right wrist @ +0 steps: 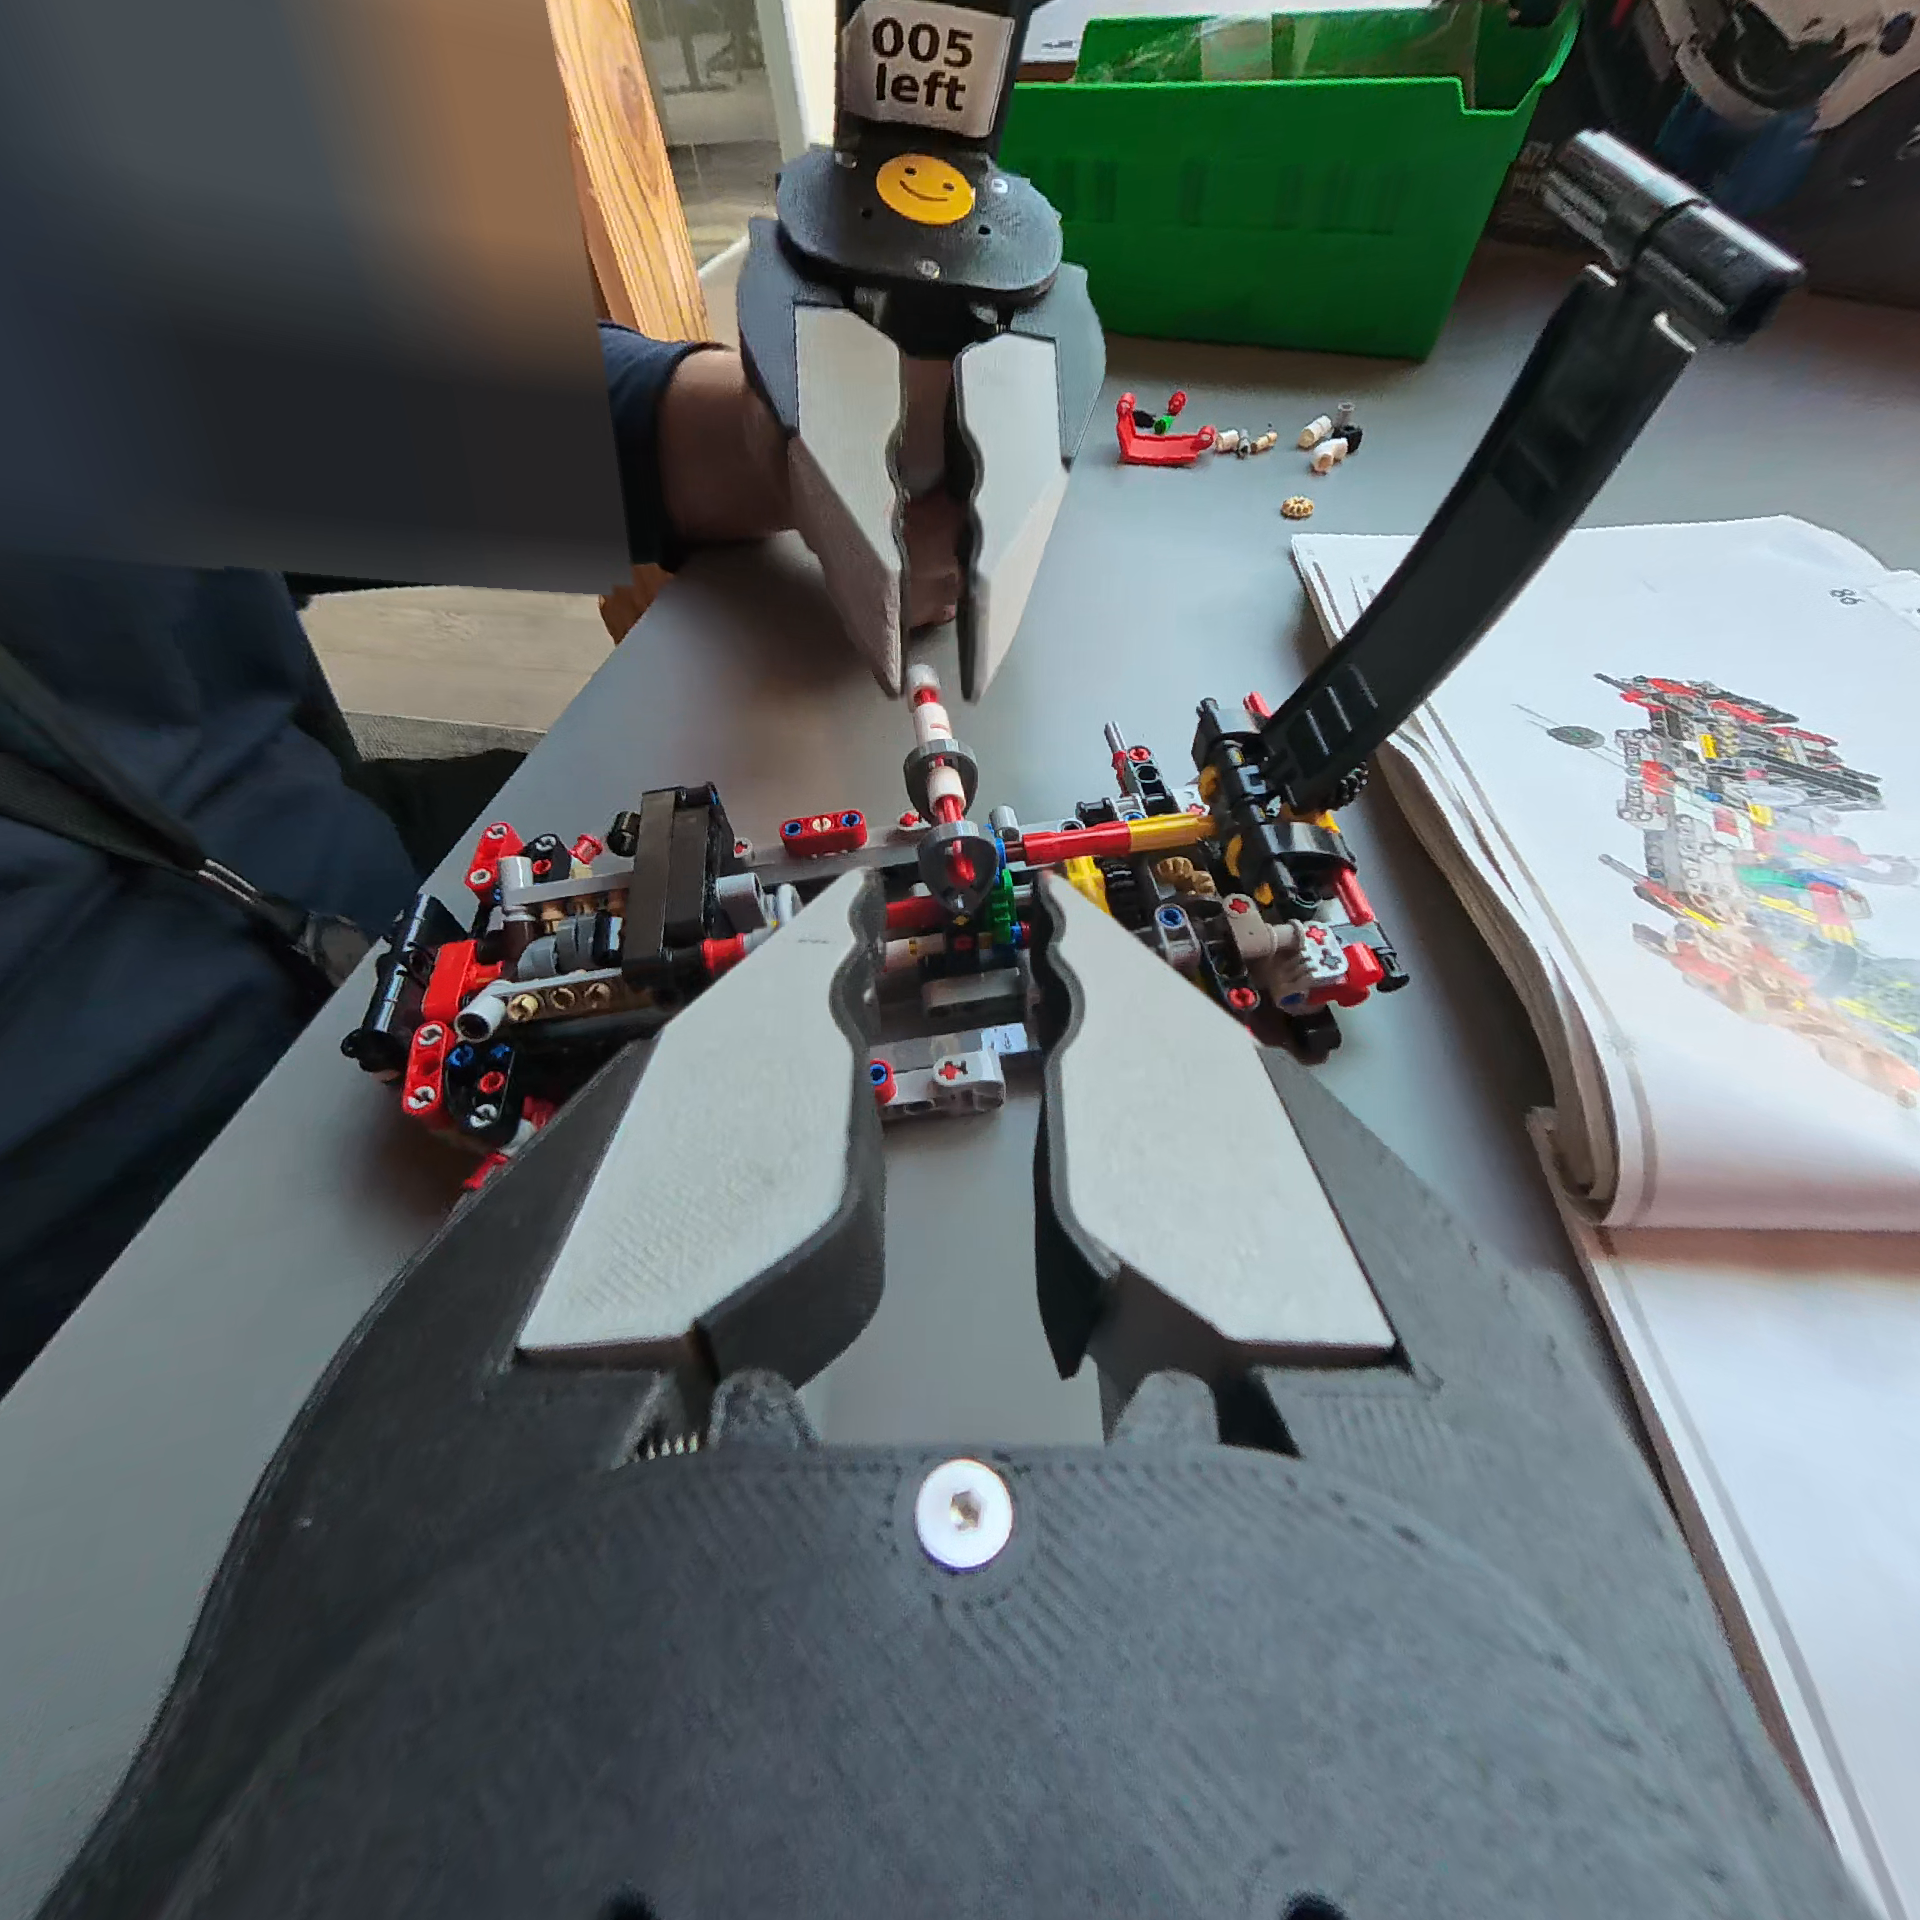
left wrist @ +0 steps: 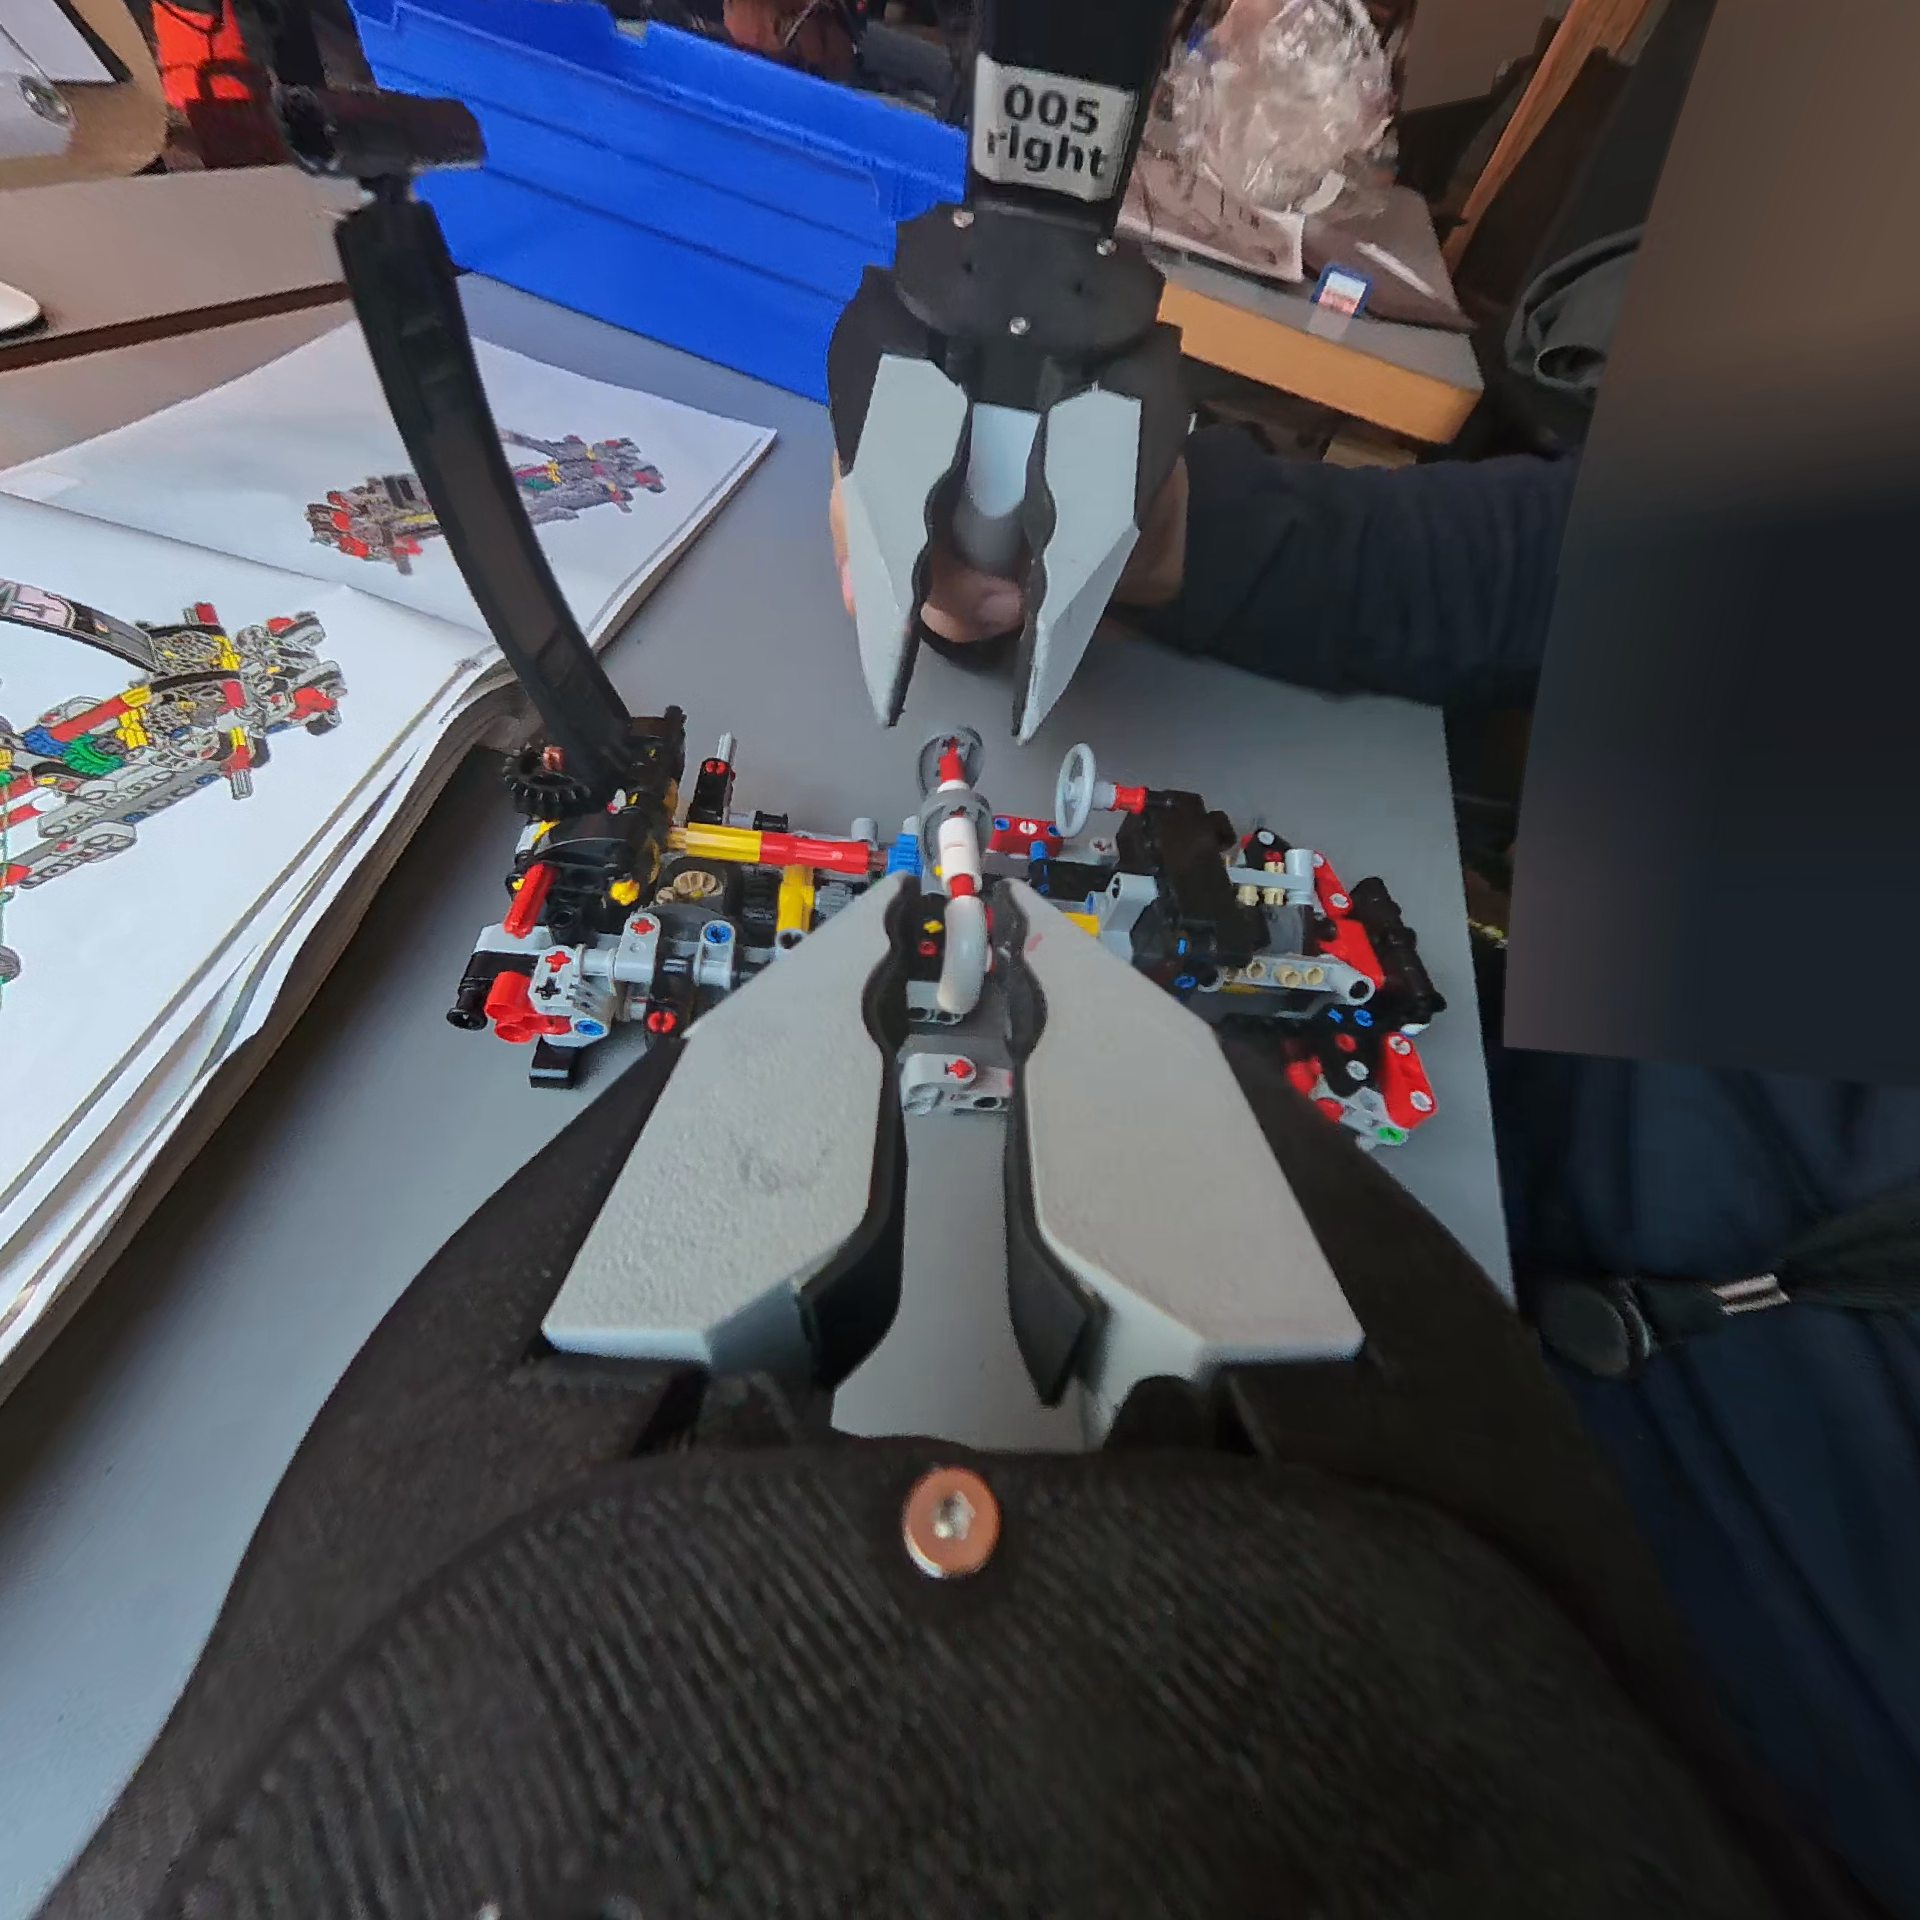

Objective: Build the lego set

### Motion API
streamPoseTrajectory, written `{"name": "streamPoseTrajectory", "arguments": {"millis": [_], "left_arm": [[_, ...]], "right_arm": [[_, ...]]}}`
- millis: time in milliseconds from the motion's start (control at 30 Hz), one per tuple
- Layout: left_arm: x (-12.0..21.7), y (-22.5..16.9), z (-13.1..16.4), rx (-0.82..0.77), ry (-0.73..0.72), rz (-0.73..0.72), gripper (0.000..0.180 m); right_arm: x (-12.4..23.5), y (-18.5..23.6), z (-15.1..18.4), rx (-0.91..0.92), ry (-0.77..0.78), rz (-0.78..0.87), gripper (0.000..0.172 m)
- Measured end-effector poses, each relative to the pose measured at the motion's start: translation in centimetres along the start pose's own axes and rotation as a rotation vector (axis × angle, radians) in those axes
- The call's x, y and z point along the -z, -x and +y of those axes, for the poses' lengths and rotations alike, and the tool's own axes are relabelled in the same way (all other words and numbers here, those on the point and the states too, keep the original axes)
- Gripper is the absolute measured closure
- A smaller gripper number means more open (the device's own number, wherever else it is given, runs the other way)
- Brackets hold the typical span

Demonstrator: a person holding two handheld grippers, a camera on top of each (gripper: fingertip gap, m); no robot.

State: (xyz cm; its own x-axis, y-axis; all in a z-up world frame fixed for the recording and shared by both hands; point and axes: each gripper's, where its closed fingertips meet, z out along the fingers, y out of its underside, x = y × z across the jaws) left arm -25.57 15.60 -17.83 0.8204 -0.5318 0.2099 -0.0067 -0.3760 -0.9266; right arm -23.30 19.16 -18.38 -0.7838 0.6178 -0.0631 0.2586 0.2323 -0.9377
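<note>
on the grey table [left wrist: 312, 1247], beside the open booklet [left wrist: 156, 831], the brick-built chassis [left wrist: 623, 935] looks light, stiff, apt to pop apart, best held by its beams; left gripper [left wrist: 956, 888] slightly parted around its red-and-white axle [left wrist: 956, 847], not pinching; right gripper [left wrist: 956, 727] spread just beyond

Left gripper [left wrist: 951, 904]: held low, pointing forward and down, jaws a narrow gap apart; whether pads press on anything cannot be told. Seen from opposite side [right wrist: 930, 691], tips nearly together, hand [right wrist: 727, 457] wrapped behind body, dark sleeve [right wrist: 634, 416] at wrist.

Right gripper [right wrist: 951, 899]: faces left one, tilted down, jaws clearly apart, holding nothing. From left view [left wrist: 951, 727] tips spread, hand [left wrist: 971, 603] behind fingers, dark sleeve [left wrist: 1351, 561] along forearm.
</note>
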Motion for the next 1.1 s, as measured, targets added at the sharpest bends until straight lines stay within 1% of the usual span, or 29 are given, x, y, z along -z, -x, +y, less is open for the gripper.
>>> {"name": "streamPoseTrajectory", "arguments": {"millis": [100,333,467,533,600,633,700,733,833,900,1000,1100], "left_arm": [[0.1,-0.1,-0.1,0.001,-0.011,0.007,0.167],[-0.5,-0.6,0.7,-0.058,0.052,0.005,0.163],[-0.3,-0.4,0.4,-0.011,0.029,0.022,0.156],[0.2,-0.1,-0.2,-0.001,-0.020,0.008,0.154],[0.8,0.3,-0.8,-0.014,-0.075,-0.037,0.152],[1.2,0.6,-1.2,-0.025,-0.106,-0.073,0.149],[2.3,1.3,-2.1,-0.052,-0.192,-0.175,0.147],[2.8,1.3,-2.5,-0.074,-0.234,-0.202,0.143],[5.0,1.7,-3.8,-0.096,-0.381,-0.312,0.137],[5.9,1.4,-4.2,-0.095,-0.444,-0.340,0.137],[6.7,1.3,-4.3,-0.059,-0.488,-0.368,0.137],[7.3,1.1,-4.5,-0.006,-0.541,-0.363,0.136]], "right_arm": [[-0.2,0.1,0.2,0.019,0.021,0.014,0.147],[-0.7,0.1,0.6,0.026,0.044,0.012,0.150],[-0.3,-0.2,0.2,-0.013,0.005,0.002,0.146],[0.2,-0.5,-0.3,-0.039,-0.036,0.004,0.145],[0.9,-0.9,-0.8,-0.063,-0.084,0.027,0.142],[1.3,-1.3,-1.0,-0.075,-0.111,0.047,0.138],[2.4,-2.0,-1.7,-0.100,-0.186,0.096,0.129],[3.0,-2.3,-2.1,-0.117,-0.229,0.113,0.126],[4.7,-3.1,-2.7,-0.191,-0.333,0.130,0.117],[5.6,-3.3,-2.9,-0.231,-0.381,0.123,0.115],[6.7,-3.3,-3.0,-0.258,-0.425,0.130,0.113],[7.4,-3.4,-3.0,-0.270,-0.447,0.144,0.112]]}}
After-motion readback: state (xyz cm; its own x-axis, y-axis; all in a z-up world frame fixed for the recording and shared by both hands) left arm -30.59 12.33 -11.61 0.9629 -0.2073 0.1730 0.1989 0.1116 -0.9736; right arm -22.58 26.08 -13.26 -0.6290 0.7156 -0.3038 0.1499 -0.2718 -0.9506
